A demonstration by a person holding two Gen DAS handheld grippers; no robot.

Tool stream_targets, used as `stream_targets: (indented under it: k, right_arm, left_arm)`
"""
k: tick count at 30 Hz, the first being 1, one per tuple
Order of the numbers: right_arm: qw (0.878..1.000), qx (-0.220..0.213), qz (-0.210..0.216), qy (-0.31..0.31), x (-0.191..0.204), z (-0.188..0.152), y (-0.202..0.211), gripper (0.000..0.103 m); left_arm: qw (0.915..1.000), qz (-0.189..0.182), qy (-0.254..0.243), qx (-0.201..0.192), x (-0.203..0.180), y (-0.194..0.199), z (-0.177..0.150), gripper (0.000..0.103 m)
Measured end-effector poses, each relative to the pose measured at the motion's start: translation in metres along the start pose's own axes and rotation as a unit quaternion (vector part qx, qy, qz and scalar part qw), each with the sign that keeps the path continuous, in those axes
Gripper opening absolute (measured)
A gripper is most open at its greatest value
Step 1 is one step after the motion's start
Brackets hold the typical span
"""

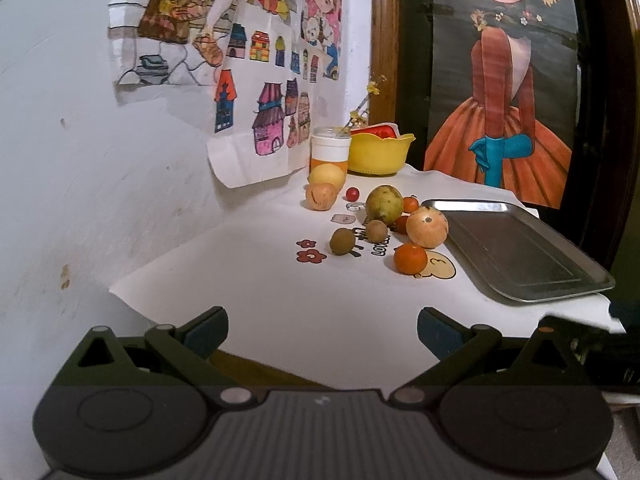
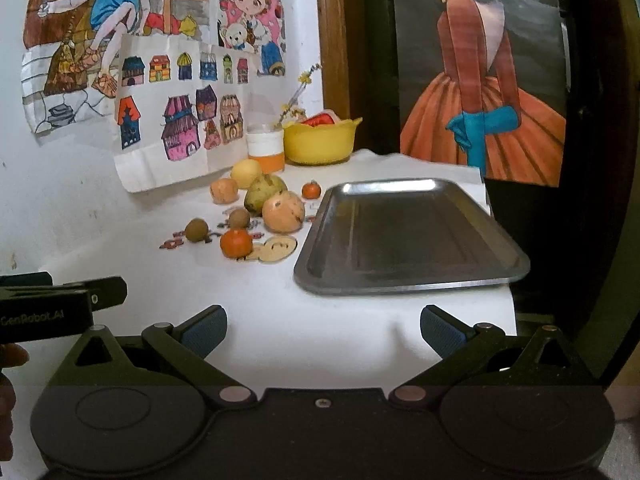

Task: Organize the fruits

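Both tools are spread wide and carry nothing. The left tool hangs over the near edge of the white-covered worktop, and the right tool does the same a little further toward the metal tray.

From the right tool, the tray lies at about 1 o'clock, near, and it holds no fruit. The fruits sit in a loose cluster at about 11 o'clock, just left of the tray. Nearest is a small orange, with two brown round fruits to its left. Behind them are a large pale-orange fruit close to the tray's left rim, a green pear, a yellow fruit and a tiny orange one.

At 12 o'clock against the wall stand a yellow bowl and a white-and-orange jar.

By my reading, the sorting has not begun: every fruit is loose on the cloth, so all the picking and placing remains.
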State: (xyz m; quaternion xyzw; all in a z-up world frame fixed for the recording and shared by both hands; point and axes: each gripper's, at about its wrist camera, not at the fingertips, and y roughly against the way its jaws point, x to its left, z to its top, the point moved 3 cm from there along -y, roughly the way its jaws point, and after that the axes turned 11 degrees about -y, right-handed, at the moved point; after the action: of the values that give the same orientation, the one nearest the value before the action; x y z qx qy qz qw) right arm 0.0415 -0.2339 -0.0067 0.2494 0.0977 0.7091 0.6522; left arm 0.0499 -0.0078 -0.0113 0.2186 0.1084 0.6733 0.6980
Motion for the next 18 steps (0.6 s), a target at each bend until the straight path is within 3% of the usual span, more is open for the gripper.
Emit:
stream_targets:
  k: [6,11,15,18]
  right_arm:
    - [0.998,-0.045,0.042,0.010,-0.012,0.041,-0.006,0.103]
    - [0.990,-0.050,0.132,0.001,-0.020,0.074,-0.022,0.103]
    - [0.984,-0.019,0.174,0.018,-0.015,0.089,-0.035,0.103]
    - [0.983,-0.001,0.182,0.038,-0.008,0.093,-0.042,0.103]
  left_arm:
    - [0.9997,-0.014,-0.017,-0.005,0.005,-0.011,0.018,0.103]
    - [0.9996,-0.024,-0.009,0.006,0.013,-0.028,0.031,0.103]
    - [0.9991,-0.035,0.009,0.022,0.021,-0.046,0.041,0.103]
    - [0.9989,-0.034,0.017,0.028,0.028,-0.059,0.048,0.103]
